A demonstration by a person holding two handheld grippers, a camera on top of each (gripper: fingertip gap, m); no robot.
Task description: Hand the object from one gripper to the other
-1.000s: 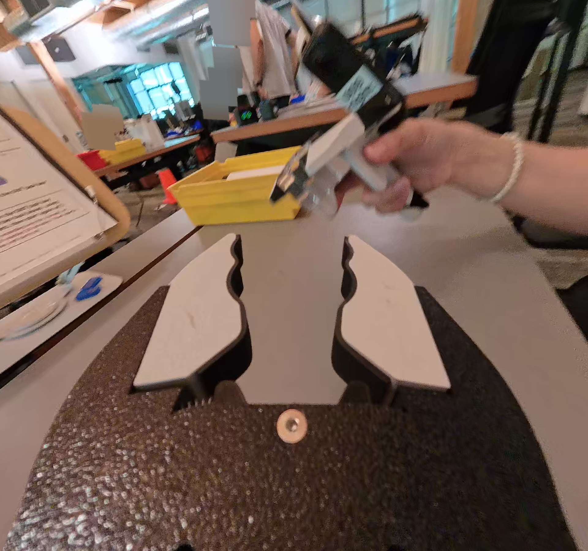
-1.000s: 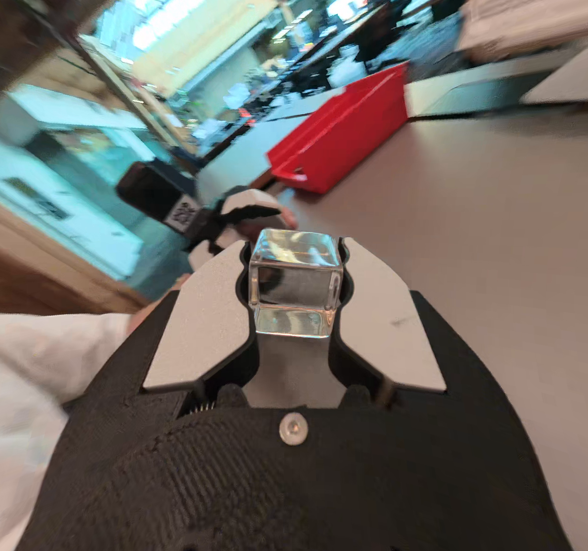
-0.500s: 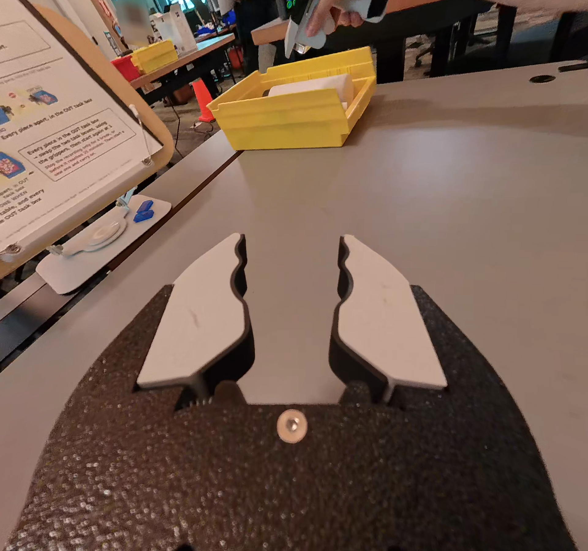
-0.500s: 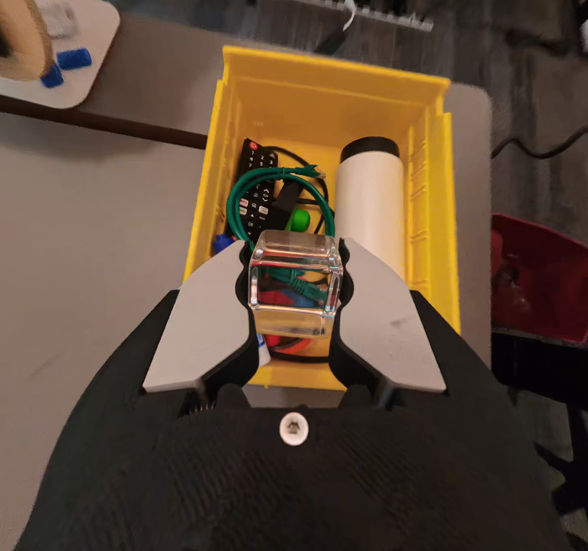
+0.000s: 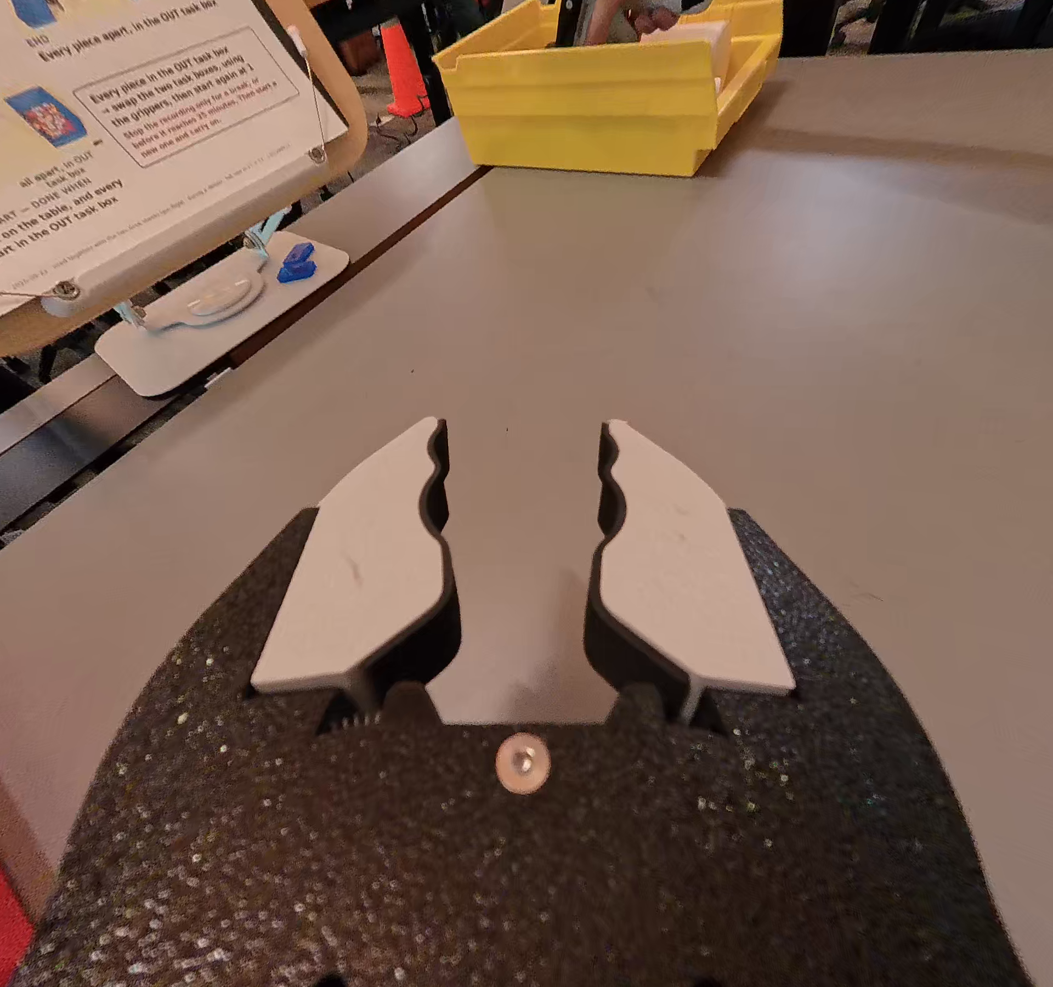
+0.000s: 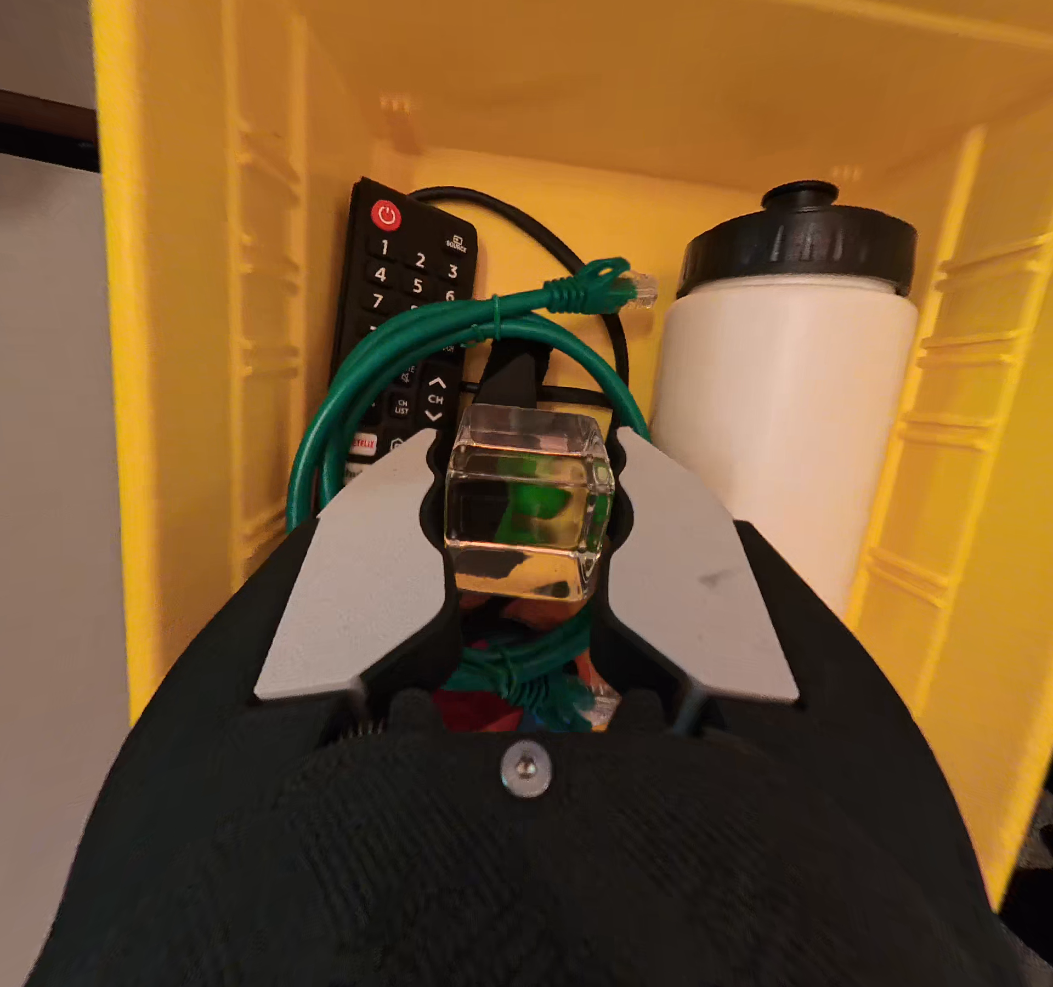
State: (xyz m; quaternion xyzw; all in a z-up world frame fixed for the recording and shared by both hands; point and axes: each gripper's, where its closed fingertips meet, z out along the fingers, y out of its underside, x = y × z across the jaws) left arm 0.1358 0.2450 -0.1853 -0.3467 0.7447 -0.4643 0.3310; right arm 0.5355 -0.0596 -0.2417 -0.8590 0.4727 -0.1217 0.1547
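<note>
Right tongs (image 6: 527, 435) clamp clear cube (image 6: 527, 509) inside yellow bin (image 6: 188, 333); left tongs (image 5: 523, 435) spread, empty, over table (image 5: 741, 333).

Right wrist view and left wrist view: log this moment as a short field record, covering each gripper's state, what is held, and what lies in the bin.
right gripper: shut on the clear cube, held above the bin's contents
left gripper: open, empty, over the grey table
yellow bin: holds a black remote, a coiled green cable and a white bottle with a black cap
handover: not visible here; cube in right gripper
</note>
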